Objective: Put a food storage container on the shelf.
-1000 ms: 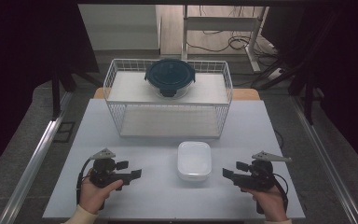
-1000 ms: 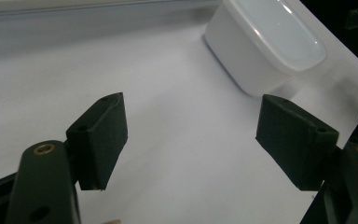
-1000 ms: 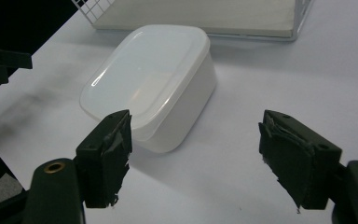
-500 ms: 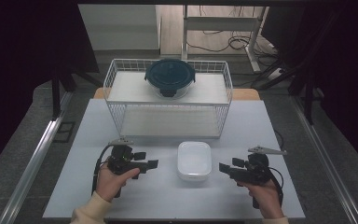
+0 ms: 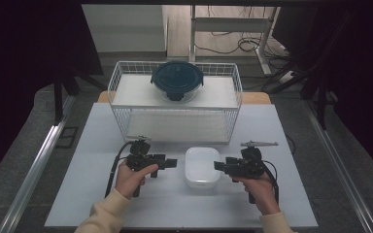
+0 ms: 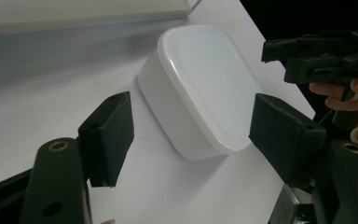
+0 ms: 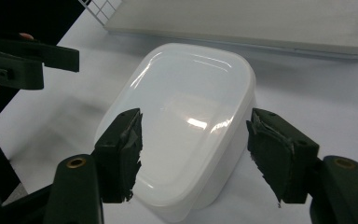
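A white, rounded-rectangular plastic box with a smooth glossy lid (image 5: pixel 202 166) lies flat on the pale grey table top (image 5: pixel 92 145), directly between the two tongs. The left gripper (image 5: pixel 170 163), held in the person's left hand (image 5: pixel 132 177), points at the box's left side from just beside it; in the left gripper view its jaws stand wide apart, holding nothing, with the box (image 6: pixel 204 86) ahead of them and not touched. The right gripper (image 5: pixel 218 166), held in the right hand (image 5: pixel 260 187), points at the box's right side, equally close; in the right gripper view its jaws also stand wide apart and empty, the box (image 7: pixel 186 121) lying between and just beyond their tips. Beyond both tongs stands a white wire basket (image 5: pixel 175 104). On the pale shelf inside it (image 5: pixel 131 92) rests a round clear container with a dark blue clip-on lid (image 5: pixel 177 80).
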The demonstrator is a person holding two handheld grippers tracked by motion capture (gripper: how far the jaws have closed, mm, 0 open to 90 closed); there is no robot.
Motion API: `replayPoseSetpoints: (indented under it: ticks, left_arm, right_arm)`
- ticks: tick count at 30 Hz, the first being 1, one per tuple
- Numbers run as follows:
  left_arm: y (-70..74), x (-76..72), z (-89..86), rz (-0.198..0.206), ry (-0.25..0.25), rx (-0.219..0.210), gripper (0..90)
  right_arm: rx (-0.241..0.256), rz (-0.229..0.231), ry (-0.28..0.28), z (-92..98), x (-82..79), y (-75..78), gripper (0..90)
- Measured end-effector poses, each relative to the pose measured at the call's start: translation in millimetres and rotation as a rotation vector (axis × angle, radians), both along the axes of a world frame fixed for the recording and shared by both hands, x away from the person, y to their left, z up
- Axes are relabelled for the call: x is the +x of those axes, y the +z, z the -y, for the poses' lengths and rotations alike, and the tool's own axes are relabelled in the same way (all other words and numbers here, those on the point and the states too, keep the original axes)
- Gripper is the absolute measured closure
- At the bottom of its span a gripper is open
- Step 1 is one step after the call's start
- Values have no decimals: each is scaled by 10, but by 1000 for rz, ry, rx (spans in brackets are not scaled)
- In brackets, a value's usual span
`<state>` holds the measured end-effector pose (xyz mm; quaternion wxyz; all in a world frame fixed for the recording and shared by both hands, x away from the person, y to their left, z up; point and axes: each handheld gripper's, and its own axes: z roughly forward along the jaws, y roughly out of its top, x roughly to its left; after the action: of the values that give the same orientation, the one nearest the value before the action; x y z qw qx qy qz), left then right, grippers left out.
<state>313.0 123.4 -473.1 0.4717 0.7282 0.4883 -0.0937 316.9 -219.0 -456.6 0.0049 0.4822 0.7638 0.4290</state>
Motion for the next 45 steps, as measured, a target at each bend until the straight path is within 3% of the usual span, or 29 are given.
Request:
replayPoseSetpoints:
  ticks: [2,7,13,25,34,45]
  left_arm:
    - [-43,39,50,-20,-9,-6,303]
    - [-148,136,191,-95,-21,-67,358]
    - [-213,202,276,-123,-42,-76,396]
    - [-356,306,339,-204,-50,-158,492]
    - [-432,313,294,-225,-25,-179,674]
    - [-349,240,286,-197,-34,-161,714]
  right_arm:
    - [8,-8,-1,7,25,-25,374]
    - [18,-40,-3,20,100,-114,400]
    - [39,-68,-11,36,151,-170,437]
    - [73,-117,-13,36,189,-282,499]
    - [116,-167,-26,67,197,-313,629]
    - [146,-186,-17,115,141,-255,699]
